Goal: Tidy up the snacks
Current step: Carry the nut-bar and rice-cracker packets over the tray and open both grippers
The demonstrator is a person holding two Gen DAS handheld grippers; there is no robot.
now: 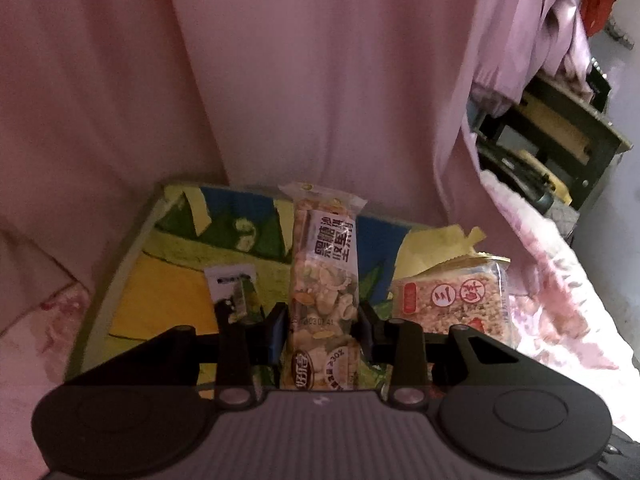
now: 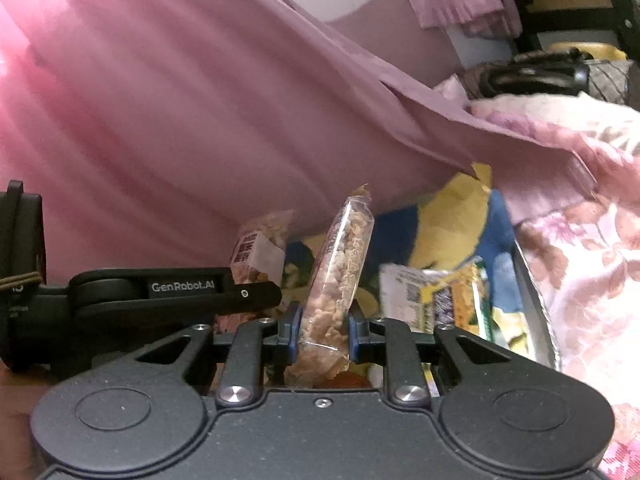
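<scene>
Two hand-held grippers carry snack packets above a colourfully printed tray [image 1: 168, 300] set against pink drapery [image 1: 280, 80]. The left gripper [image 1: 322, 320] pinches a clear-wrapped nut bar [image 1: 324, 280] between its blue-lined pads, the packet standing upright with its white label and dark characters facing the camera and its crimped top end above the fingers. Just beyond, a small green-and-white sachet [image 1: 234, 286] lies on the tray to the left, while a square puffed-rice cake packet [image 1: 456, 300] with red round marks sits at the tray's right edge beside a floral bedspread [image 1: 560, 300]. Seen from the right wrist, the right gripper [image 2: 322, 324] clamps a slim transparent packet of pale crisped pieces [image 2: 340, 276], tilted slightly right, its lower end crumpled beneath the jaws. The left gripper's black finger, lettered GenRobot.AI, reaches in from the left with the nut bar [image 2: 260, 252] beyond it. A yellow-green wrapped packet [image 2: 436, 296] lies on the tray at right.
</scene>
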